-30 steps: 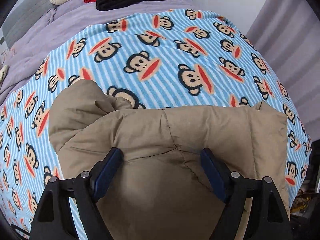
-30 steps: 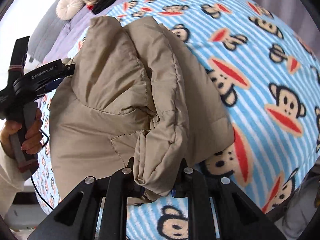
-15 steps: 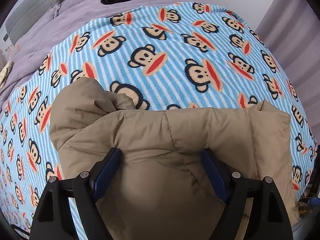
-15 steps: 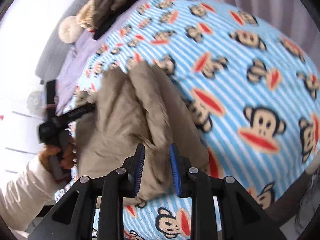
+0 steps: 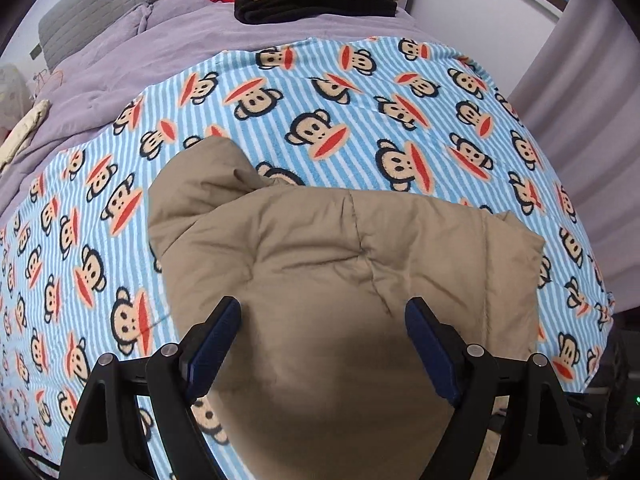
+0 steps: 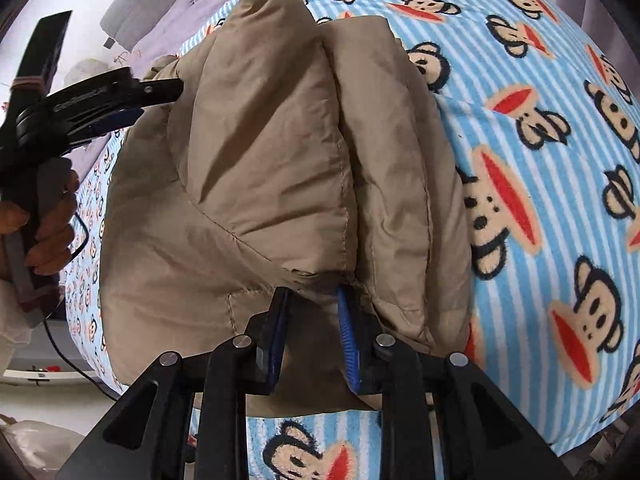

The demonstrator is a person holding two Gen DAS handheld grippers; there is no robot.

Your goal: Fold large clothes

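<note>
because the puffy tan coat [image 5: 344,264] lies folded in a soft heap on the monkey blanket [image 5: 360,92], the left gripper [image 5: 320,340] hangs spread wide above it, while the right gripper [image 6: 314,330] stands narrow, maybe loosely pinching its edge.

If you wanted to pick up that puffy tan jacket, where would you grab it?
Probably by the doubled fold edge of the tan jacket at its near end, coming from above. There the padding narrows into a ridge thin enough for a claw; the broad quilted top is too flat and bulky to pinch.
</note>
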